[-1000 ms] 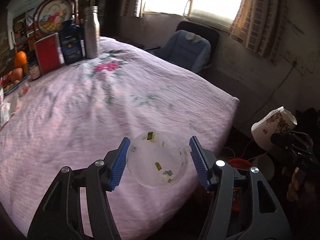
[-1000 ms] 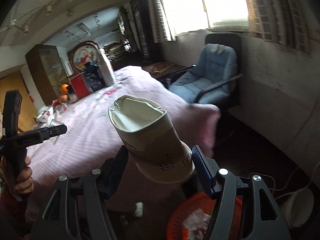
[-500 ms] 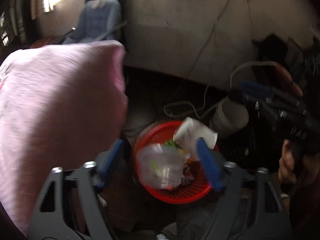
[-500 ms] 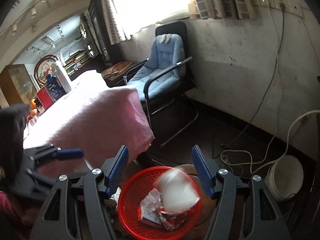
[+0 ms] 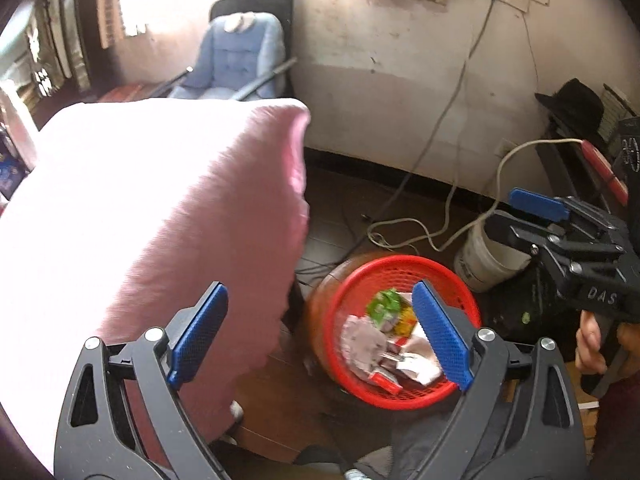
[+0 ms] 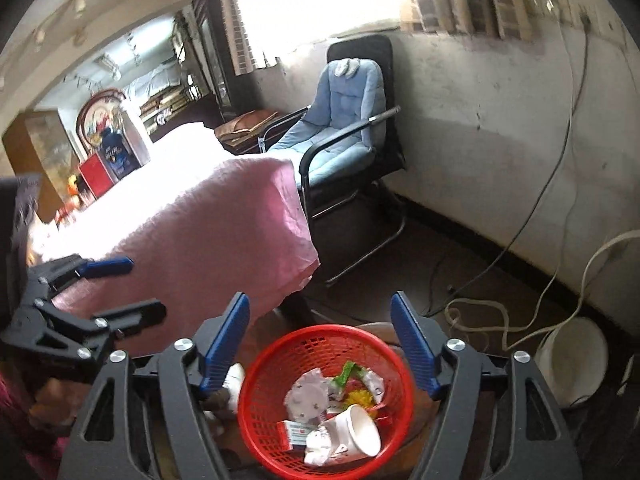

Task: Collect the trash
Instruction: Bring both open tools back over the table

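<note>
Trash point(image 6: 332, 408) (paper cup point(image 6: 352, 434), wrappers) lies in red basket point(image 6: 256, 400) on floor beside pink-covered table point(image 6: 208, 232) | left gripper point(image 5: 320, 340) jaws just opened wide, nothing between | right gripper point(image 6: 320, 344) jaws just opened, empty, above basket

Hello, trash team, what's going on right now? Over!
Both tools open, empty, jaws just widened: left tool, right tool. Cup and wrappers in the red basket. Nothing in the way.
</note>
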Tool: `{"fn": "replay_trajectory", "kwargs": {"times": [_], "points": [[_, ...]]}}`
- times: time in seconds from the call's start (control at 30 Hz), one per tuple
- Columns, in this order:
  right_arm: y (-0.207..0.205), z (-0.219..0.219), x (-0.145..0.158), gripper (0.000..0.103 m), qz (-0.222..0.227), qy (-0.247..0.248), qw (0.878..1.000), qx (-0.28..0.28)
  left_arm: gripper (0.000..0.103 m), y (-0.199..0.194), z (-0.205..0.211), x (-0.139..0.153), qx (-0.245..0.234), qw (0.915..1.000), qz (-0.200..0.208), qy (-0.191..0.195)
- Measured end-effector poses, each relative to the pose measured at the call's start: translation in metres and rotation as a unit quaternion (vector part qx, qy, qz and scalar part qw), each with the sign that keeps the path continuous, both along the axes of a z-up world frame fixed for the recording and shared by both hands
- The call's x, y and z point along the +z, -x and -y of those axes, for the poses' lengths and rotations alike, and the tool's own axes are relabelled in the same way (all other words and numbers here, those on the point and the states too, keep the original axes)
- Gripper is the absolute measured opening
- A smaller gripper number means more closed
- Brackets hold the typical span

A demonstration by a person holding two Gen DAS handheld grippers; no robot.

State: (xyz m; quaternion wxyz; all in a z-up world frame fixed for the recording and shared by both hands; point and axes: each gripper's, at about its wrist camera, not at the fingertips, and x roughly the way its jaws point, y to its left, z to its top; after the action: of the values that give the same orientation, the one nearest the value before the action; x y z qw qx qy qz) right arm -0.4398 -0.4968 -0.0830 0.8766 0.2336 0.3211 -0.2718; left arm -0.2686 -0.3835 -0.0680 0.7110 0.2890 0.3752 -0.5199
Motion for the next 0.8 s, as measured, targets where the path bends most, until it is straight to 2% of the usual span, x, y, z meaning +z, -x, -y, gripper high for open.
{"fn": "replay_trajectory", "kwargs": {"times": [0.23,0.37,0.43,0.57,0.67,0.8], "points": [[-0.034,-0.024,0.031,0.088,0.006,0.036,0.999,0.033,0.094,-0.037,-0.033,0.036,0.056,0.9974,0.036,0.029],[-0.070,-0.041,0.049,0.096,0.020,0.043,0.997,0.066,0.096,-0.075,-0.063,0.054,0.104,0.9918,0.064,0.037],[-0.094,-0.050,0.058,0.097,0.027,0.044,0.995,0.090,0.096,-0.099,-0.082,0.062,0.134,0.9871,0.079,0.037],[-0.148,-0.077,0.071,0.097,0.026,0.048,0.987,0.148,0.096,-0.150,-0.125,0.071,0.197,0.9744,0.103,0.032],[-0.191,-0.103,0.081,0.097,0.018,0.058,0.979,0.196,0.096,-0.192,-0.160,0.076,0.249,0.9613,0.116,0.024],[-0.249,-0.140,0.097,0.097,0.020,0.074,0.964,0.253,0.096,-0.254,-0.215,0.081,0.323,0.9372,0.131,0.009]]}}
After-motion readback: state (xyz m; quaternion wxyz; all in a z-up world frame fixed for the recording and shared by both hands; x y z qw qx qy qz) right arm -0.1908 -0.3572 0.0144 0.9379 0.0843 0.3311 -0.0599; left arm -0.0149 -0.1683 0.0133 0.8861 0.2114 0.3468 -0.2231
